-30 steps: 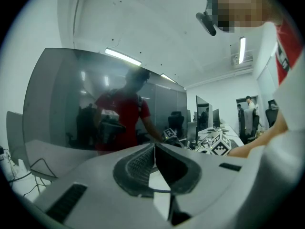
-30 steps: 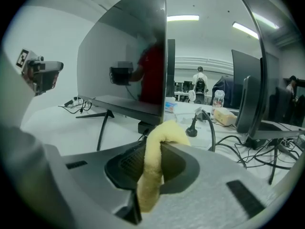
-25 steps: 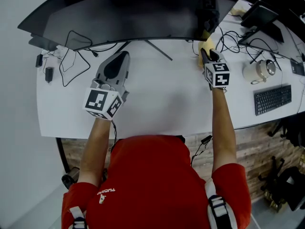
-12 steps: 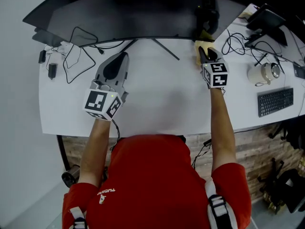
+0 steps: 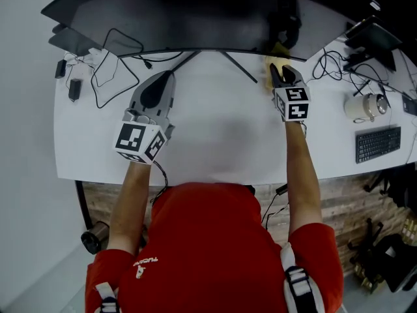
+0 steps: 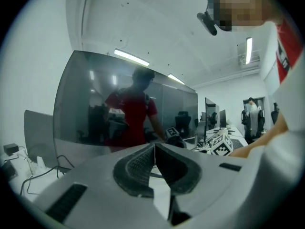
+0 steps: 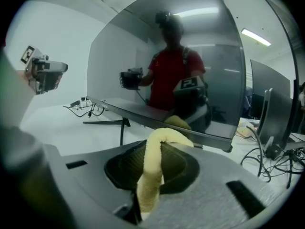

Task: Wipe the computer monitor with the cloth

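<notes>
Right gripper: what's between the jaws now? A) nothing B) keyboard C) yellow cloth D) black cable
C: in the right gripper view the right gripper is shut on a yellow cloth that loops up between its pads, in front of the monitor.

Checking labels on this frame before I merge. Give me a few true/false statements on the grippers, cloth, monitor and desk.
1. The right gripper is shut on the yellow cloth. True.
2. The left gripper holds a second cloth. False: its jaws are together with nothing between them.
3. The monitor shows a lit picture. False: the screen is dark and only reflects the room and the person.
4. The keyboard lies at the right end of the table. True.
5. The left gripper touches the screen. False: in the head view it is over the table, short of the monitor.
</notes>
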